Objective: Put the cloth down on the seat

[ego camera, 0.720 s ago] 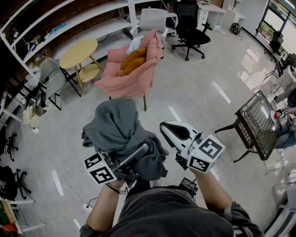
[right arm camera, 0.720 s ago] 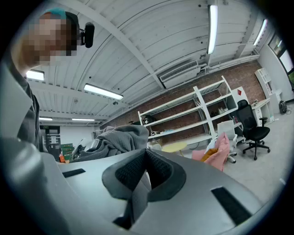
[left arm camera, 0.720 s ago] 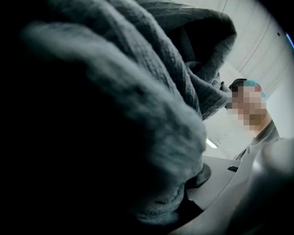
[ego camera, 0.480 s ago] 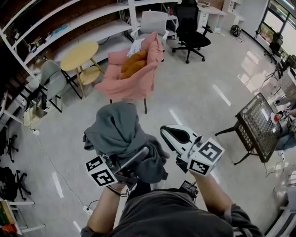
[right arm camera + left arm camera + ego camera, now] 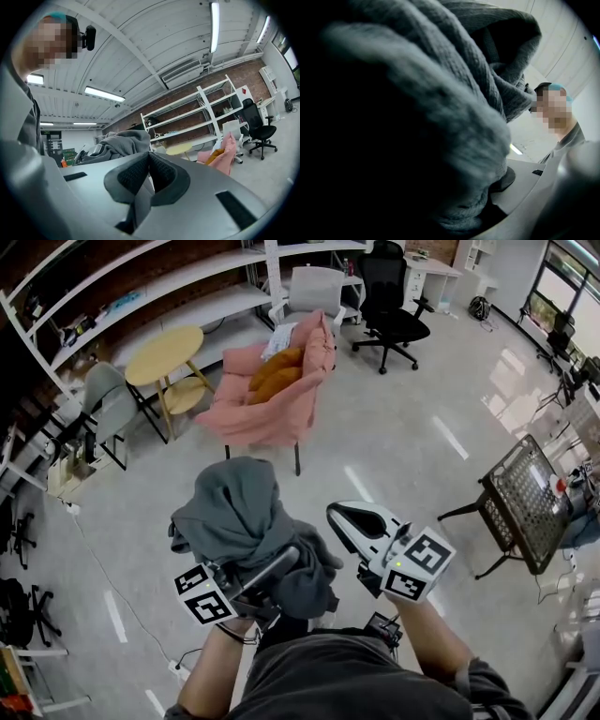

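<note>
**Cloth held up, well apart from the seat**

The head view shows the grey cloth [image 5: 239, 521] heaped over the left gripper [image 5: 267, 570], above the floor and well short of the pink armchair [image 5: 267, 409] with its orange cushion [image 5: 275, 376]. The left gripper view is filled with cloth [image 5: 440, 117] bunched in the closed jaws. Only the right gripper view shows the right gripper [image 5: 149, 174] with its pads pressed together and nothing between them.

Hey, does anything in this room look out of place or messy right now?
Only the gray cloth: it is a crumpled heap bunched over the left hand-held gripper, up in the air, not on the pink chair across the floor.
</note>
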{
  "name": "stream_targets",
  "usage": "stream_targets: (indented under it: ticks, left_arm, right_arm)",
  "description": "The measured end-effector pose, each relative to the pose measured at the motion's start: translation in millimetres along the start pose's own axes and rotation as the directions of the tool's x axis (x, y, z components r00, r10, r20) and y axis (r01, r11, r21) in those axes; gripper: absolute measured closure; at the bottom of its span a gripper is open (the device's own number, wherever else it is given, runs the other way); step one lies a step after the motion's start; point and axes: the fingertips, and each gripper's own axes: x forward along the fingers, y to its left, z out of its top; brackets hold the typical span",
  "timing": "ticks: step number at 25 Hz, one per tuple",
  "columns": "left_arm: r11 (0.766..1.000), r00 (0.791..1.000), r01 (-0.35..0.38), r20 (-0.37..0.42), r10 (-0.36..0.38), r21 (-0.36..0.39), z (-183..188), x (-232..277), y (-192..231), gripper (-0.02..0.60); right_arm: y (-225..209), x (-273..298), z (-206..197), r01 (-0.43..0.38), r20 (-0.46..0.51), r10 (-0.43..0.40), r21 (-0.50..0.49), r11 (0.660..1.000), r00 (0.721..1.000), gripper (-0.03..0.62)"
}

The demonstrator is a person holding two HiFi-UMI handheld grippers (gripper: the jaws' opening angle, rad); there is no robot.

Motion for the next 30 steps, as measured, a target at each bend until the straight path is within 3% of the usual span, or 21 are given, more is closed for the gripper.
stream_targets:
  ticks: [7, 19, 30]
  left_arm:
    - [1.000, 1.000, 0.000, 0.004, 0.000, -0.013, 20, -13, 28, 0.273]
    - [0.999, 1.000, 0.024, 0.000, -0.024, -0.032, 89, -31, 114, 0.273]
    - [0.999, 1.000, 0.025, 0.013, -0.025, -0.022, 146, -48, 176, 0.273]
  right_arm:
    - [-6, 30, -8, 0.017, -0.026, -0.016, 0.014, 1.000, 1.000, 0.580]
    - [-41, 128, -6, 0.077, -0.050, -0.076, 0.022, 0.997, 0.996, 0.580]
    - [-61, 207, -2, 0.083, -0.045, -0.082, 0.019, 0.996, 0.996, 0.580]
